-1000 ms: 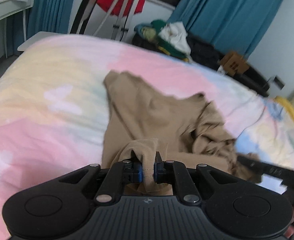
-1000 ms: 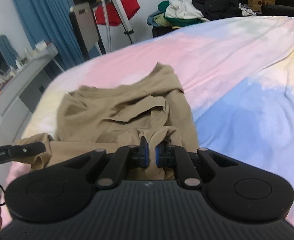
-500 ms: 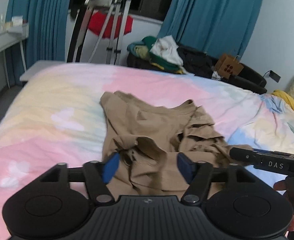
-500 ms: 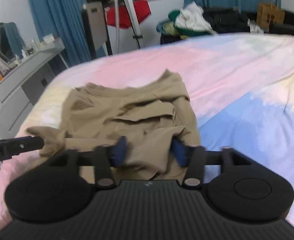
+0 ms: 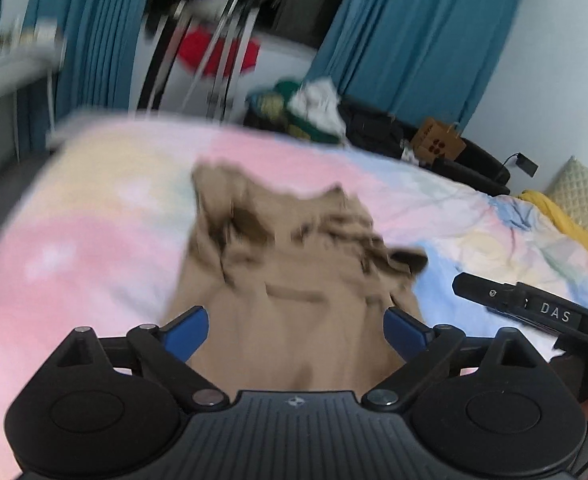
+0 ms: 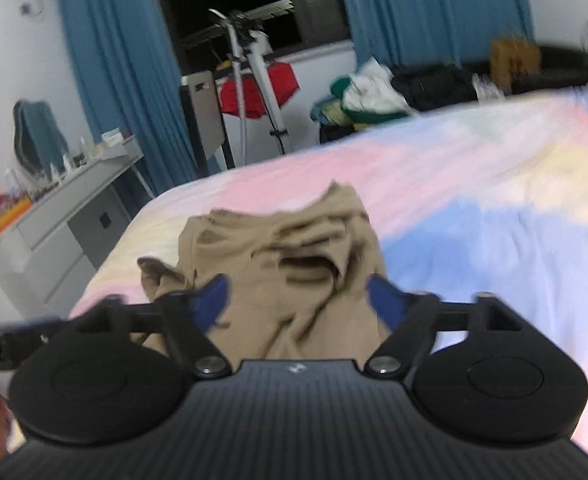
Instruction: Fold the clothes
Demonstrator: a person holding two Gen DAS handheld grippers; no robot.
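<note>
Tan clothing point(image 5: 294, 280) lies crumpled and partly folded on the pastel pink, yellow and blue bedsheet point(image 5: 94, 248), near the bed's front edge, with nothing gripping it. Left gripper point(image 5: 295, 330) has just been spreading its blue pads wide above the cloth, nothing pinched between them, and the right gripper point(image 6: 299, 300) has likewise just been opening, its jaws apart over the same garment. Both views are blurred.

The near hem of the tan garment point(image 5: 294, 320) is hidden behind the left tool point(image 5: 295, 330) body. Motion blur smears its folds. The clothes pile point(image 6: 365, 96) beyond the bed point(image 6: 493, 208) is blurred past telling.
</note>
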